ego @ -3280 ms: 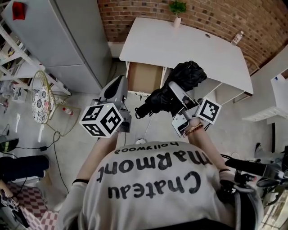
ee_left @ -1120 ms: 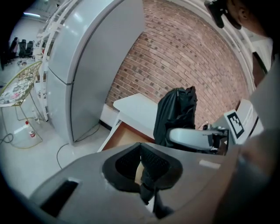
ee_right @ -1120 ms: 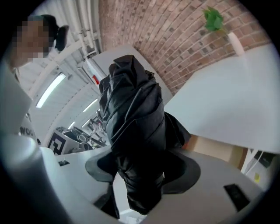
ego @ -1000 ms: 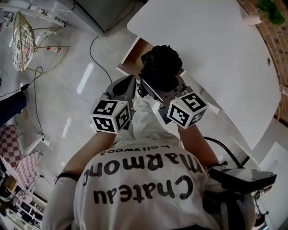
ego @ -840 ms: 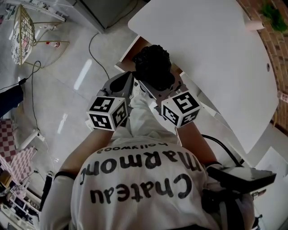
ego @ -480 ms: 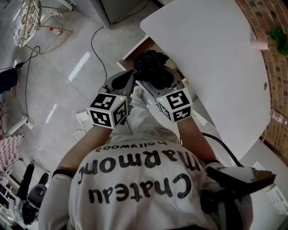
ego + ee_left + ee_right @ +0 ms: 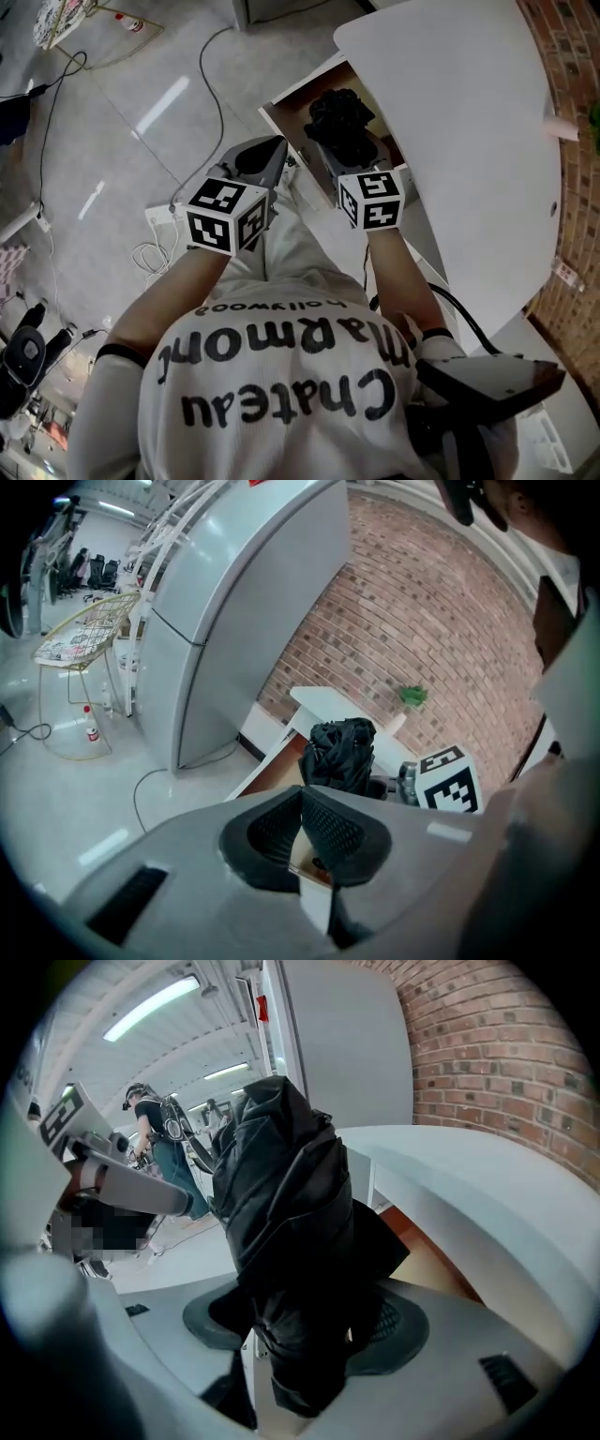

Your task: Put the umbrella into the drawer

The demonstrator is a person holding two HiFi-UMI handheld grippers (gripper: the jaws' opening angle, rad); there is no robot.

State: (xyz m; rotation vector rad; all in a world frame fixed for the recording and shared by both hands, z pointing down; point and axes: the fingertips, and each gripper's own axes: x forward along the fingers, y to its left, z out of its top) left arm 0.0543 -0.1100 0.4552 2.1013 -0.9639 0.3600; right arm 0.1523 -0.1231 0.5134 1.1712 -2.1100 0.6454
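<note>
We grip the folded black umbrella (image 7: pixel 339 120) in our right tool (image 7: pixel 351 159) over the white table's (image 7: pixel 450 112) open drawer (image 7: pixel 296 105); our left tool (image 7: pixel 301 803), jaws together and empty, hovers beside it.

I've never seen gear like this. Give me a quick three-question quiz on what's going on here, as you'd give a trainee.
1. Which gripper grips the black umbrella?
2. True or false: the left gripper has its jaws wide apart.
3. The drawer under the white desk is: A open; B shut; C lying on the floor.

Key: 1. The right gripper, with its jaws clamped on the folded fabric. 2. False, its jaws are together with nothing between them. 3. A.
</note>
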